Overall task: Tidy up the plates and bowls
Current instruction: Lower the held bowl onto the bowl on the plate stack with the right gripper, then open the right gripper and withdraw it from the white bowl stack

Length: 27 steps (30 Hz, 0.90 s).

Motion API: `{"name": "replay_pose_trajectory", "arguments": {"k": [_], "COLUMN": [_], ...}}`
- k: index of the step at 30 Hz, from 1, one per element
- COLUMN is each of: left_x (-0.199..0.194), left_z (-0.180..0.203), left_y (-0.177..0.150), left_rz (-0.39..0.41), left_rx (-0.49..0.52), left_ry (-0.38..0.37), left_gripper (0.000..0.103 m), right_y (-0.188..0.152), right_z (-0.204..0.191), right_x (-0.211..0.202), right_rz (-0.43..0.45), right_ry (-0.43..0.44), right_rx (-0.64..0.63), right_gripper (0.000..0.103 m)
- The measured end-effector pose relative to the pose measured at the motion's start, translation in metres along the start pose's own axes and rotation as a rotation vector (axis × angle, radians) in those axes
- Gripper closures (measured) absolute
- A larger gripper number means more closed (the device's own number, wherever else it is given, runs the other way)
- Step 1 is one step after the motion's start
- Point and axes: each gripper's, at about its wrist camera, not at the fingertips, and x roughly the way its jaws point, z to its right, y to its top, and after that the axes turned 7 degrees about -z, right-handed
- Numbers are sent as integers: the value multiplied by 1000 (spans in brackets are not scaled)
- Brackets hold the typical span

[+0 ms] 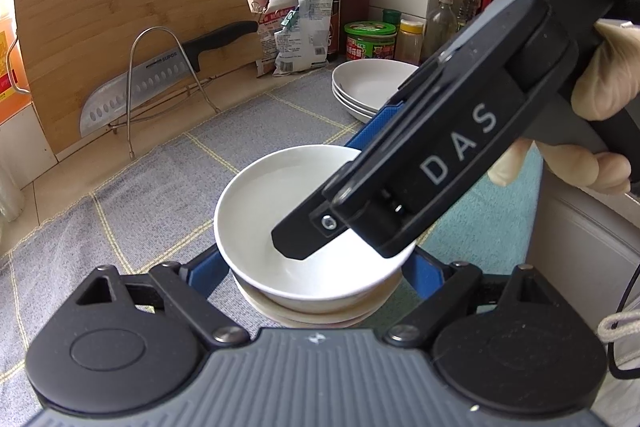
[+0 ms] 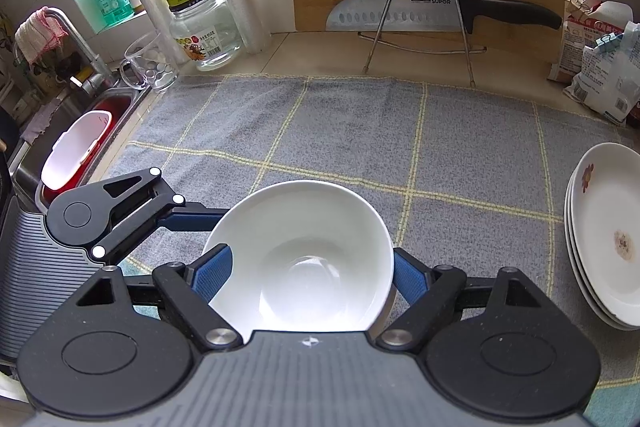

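Note:
A white bowl (image 1: 288,211) sits on top of a short stack of bowls (image 1: 308,315) on the grey checked mat (image 1: 160,207). My left gripper (image 1: 316,267) is open, its blue fingers (image 1: 204,271) on either side of the stack. My right gripper (image 2: 308,267) is shut on the white bowl (image 2: 304,259), one finger inside the rim and one outside. In the left wrist view the right gripper's body (image 1: 440,155) reaches over the bowl from the right. A stack of white plates (image 1: 372,87) stands behind; it also shows in the right wrist view (image 2: 608,243).
A bamboo cutting board (image 1: 132,27) and a cleaver (image 1: 160,79) in a wire rack stand at the back. Bags (image 1: 296,31), jars (image 1: 370,41) and bottles fill the back corner. The sink (image 2: 100,115), with a red-and-white basin in it, lies left, with a glass jar (image 2: 204,31) near it.

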Motion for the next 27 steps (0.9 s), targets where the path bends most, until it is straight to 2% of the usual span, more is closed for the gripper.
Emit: {"name": "replay_pose_trajectory", "arguments": {"k": [10,17,27], "left_x": [2,-4,-15], "left_z": [-2,-3,-1], "left_y": [-2,-6,-13], "left_rz": [1,2,11], "left_rx": [-3,-2,5], "left_ry": [-5,10,2], "left_gripper": [8,8,8], "right_y": [-2,-7,-25], "right_z": [0,2,16], "right_x": [0,-5,-11], "right_rz": [8,27,41], "right_ry": [3,12,-60], "right_rx": [-5,7,64], "right_gripper": [12,3,2]}}
